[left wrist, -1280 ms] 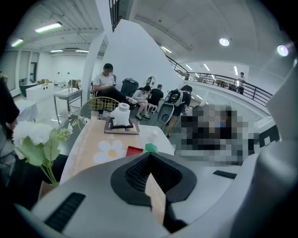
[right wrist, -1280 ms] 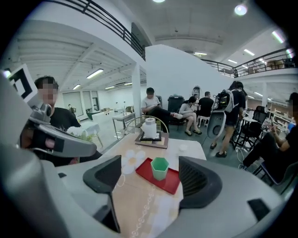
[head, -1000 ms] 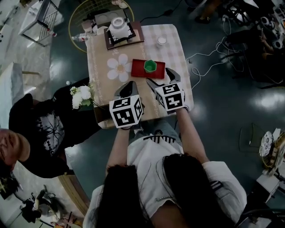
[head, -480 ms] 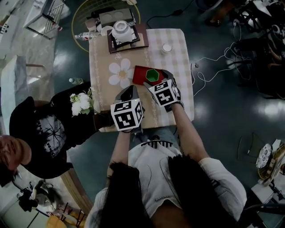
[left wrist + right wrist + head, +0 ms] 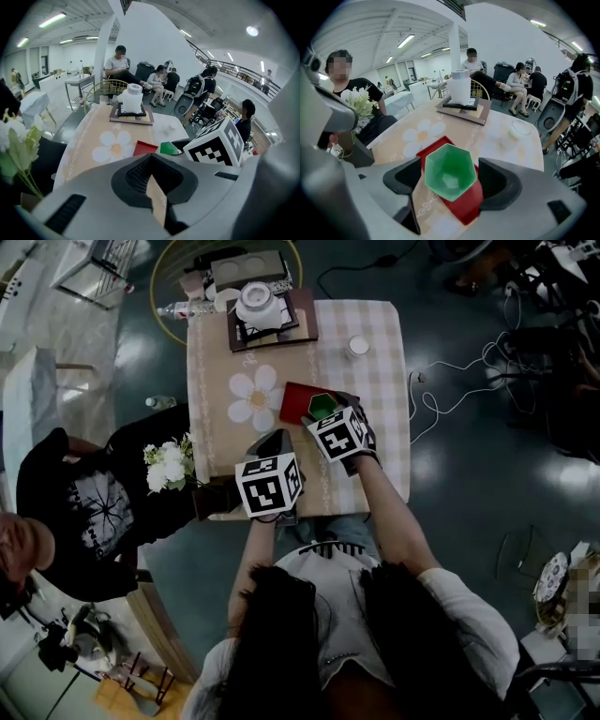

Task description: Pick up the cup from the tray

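The right gripper's point(image 5: 451, 180) jaws stand apart on either side of the green hexagonal cup point(image 5: 449, 169), mid-frame in its view; whether they touch it cannot be told. The cup sits upright on the red tray point(image 5: 464, 206) on the desk point(image 5: 380, 399). The left gripper's point(image 5: 152, 180) jaws are closed together, below and left of the tray in the head view.

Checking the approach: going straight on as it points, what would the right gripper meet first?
Probably the green cup, which sits on the red tray between the right gripper's open jaws.
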The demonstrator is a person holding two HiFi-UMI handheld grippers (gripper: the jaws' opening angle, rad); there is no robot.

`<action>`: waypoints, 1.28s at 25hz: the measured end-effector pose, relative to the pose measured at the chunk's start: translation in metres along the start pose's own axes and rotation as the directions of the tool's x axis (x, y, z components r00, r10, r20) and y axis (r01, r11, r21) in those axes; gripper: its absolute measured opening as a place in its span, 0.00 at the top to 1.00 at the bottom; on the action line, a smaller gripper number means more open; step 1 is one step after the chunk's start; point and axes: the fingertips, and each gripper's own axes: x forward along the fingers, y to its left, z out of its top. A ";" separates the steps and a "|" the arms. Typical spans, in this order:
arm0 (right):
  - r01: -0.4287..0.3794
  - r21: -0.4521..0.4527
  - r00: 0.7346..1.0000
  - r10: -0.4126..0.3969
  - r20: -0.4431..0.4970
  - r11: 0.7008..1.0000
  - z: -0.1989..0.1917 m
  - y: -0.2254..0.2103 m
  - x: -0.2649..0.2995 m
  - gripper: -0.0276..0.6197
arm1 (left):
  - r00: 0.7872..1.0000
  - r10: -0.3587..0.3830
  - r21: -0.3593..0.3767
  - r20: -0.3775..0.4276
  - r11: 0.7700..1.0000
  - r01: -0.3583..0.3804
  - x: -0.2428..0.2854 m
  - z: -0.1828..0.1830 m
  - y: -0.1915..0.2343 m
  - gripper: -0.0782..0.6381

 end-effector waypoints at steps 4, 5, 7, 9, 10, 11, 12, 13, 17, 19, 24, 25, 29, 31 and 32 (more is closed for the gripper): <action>0.002 -0.036 1.000 -0.003 -0.013 0.999 0.001 0.000 0.004 0.37 | 0.999 -0.014 -0.017 -0.037 1.000 0.013 0.006 -0.009 0.001 0.88; -0.001 -0.030 1.000 0.001 -0.017 1.000 0.000 0.000 0.004 0.37 | 0.999 -0.012 -0.021 -0.040 1.000 0.011 0.006 -0.010 0.002 0.88; -0.011 -0.020 1.000 0.011 -0.026 1.000 -0.001 0.001 0.004 0.45 | 0.999 -0.010 -0.023 -0.044 1.000 0.009 0.007 -0.012 0.003 0.88; -0.018 -0.034 0.999 0.017 -0.033 0.999 -0.002 0.002 0.005 0.45 | 0.999 -0.008 -0.024 -0.046 1.000 0.007 0.007 -0.012 0.003 0.88; -0.020 -0.039 0.999 0.018 -0.036 0.999 -0.002 0.002 0.005 0.45 | 0.999 -0.006 -0.023 -0.046 1.000 0.005 0.008 -0.011 0.004 0.88; -0.020 -0.038 0.999 0.018 -0.037 0.999 -0.001 0.002 0.005 0.46 | 0.999 -0.004 -0.022 -0.046 1.000 0.003 0.008 -0.011 0.004 0.88; -0.018 -0.035 0.999 0.017 -0.036 0.999 -0.001 0.002 0.005 0.46 | 0.999 -0.005 -0.020 -0.046 1.000 0.004 0.008 -0.010 0.004 0.88; -0.014 -0.033 0.999 0.013 -0.033 0.999 0.000 0.002 0.004 0.46 | 0.999 -0.008 -0.019 -0.045 1.000 0.007 0.008 -0.011 0.004 0.88; -0.001 -0.021 1.000 0.000 -0.004 1.000 0.006 0.000 -0.008 0.46 | 0.999 -0.019 -0.010 -0.043 1.000 0.019 0.007 -0.012 0.001 0.88; 0.005 0.002 1.000 -0.005 0.016 1.000 0.007 -0.002 -0.017 0.46 | 0.999 -0.028 -0.005 -0.041 1.000 0.028 0.008 -0.012 -0.002 0.88; 0.049 0.049 0.998 -0.051 0.035 0.998 -0.005 -0.016 -0.042 0.46 | 0.998 -0.051 0.027 -0.034 0.998 0.052 0.008 -0.011 -0.013 0.88; 0.059 0.059 0.998 -0.061 0.034 0.997 -0.010 -0.019 -0.047 0.46 | 0.998 -0.056 0.034 -0.032 0.998 0.057 0.007 -0.010 -0.016 0.88; 0.116 0.081 0.993 -0.118 0.017 0.990 -0.032 -0.034 -0.064 0.46 | 0.996 -0.082 0.065 -0.018 0.994 0.083 0.007 -0.005 -0.029 0.88; 0.139 0.101 0.990 -0.139 0.002 0.985 -0.046 -0.039 -0.073 0.46 | 0.995 -0.098 0.081 -0.013 0.992 0.098 0.005 -0.003 -0.036 0.88; 0.146 0.116 0.989 -0.146 -0.006 0.982 -0.054 -0.041 -0.076 0.46 | 0.995 -0.104 0.090 -0.011 0.990 0.104 0.005 -0.003 -0.039 0.88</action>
